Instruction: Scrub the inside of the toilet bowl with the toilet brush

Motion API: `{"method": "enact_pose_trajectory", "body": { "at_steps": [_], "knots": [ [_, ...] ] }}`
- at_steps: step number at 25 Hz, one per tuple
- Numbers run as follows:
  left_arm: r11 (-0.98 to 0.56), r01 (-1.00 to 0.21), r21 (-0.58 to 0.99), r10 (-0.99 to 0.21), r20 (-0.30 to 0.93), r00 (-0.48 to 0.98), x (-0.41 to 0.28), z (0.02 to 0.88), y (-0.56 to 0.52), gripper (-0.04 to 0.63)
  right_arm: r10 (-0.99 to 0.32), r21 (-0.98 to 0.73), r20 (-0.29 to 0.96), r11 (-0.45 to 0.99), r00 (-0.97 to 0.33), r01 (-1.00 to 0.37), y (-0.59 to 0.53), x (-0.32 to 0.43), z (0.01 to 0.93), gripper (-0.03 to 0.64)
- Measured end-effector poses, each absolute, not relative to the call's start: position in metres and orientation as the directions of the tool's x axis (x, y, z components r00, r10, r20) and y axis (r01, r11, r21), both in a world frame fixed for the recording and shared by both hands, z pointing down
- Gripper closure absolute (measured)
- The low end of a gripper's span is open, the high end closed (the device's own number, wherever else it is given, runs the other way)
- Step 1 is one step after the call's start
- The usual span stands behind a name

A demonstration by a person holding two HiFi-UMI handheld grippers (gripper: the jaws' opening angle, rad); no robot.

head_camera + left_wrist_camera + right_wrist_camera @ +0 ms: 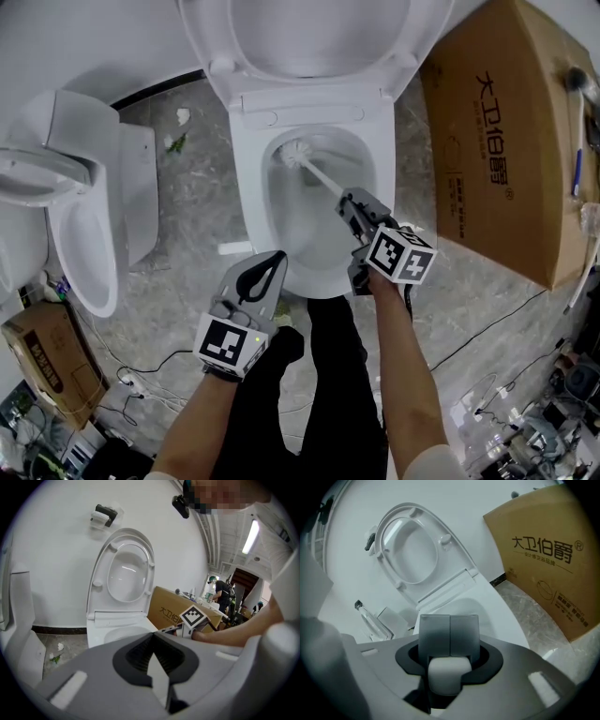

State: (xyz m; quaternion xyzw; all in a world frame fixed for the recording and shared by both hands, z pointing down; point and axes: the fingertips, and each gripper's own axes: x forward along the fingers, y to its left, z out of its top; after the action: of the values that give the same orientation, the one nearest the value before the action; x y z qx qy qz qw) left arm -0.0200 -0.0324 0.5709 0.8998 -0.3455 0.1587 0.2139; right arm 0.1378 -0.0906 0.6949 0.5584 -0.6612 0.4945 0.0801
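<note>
In the toilet bowl [281, 220], the toilet brush [317, 170] lies slanted, bristle head toward 10 o'clock.
Its handle runs back toward 4 o'clock into the right gripper [351, 200], clenched on it; the left gripper [273, 262] is closed on nothing by the bowl's 7 o'clock rim.

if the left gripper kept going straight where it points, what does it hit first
Most likely the front rim of the toilet bowl: the left gripper, shut and empty, points at it. Depth is unclear; it may pass just above.

A white toilet brush [314, 169] slants down into the open toilet bowl [246, 202], bristle head at its far-left inner wall.
</note>
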Motion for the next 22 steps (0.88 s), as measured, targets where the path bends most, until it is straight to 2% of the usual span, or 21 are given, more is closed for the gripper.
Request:
{"method": "enact_pose_trajectory", "body": {
  "at_steps": [22],
  "knots": [
    [-0.64, -0.709, 0.295, -0.58, 0.42, 0.698, -0.031, 0.568, -0.022, 0.589, -0.533, -0.565, 0.681, 0.056, -0.503, -0.823, -0.051, 0.082, 0.696, 0.449]
  ]
}}
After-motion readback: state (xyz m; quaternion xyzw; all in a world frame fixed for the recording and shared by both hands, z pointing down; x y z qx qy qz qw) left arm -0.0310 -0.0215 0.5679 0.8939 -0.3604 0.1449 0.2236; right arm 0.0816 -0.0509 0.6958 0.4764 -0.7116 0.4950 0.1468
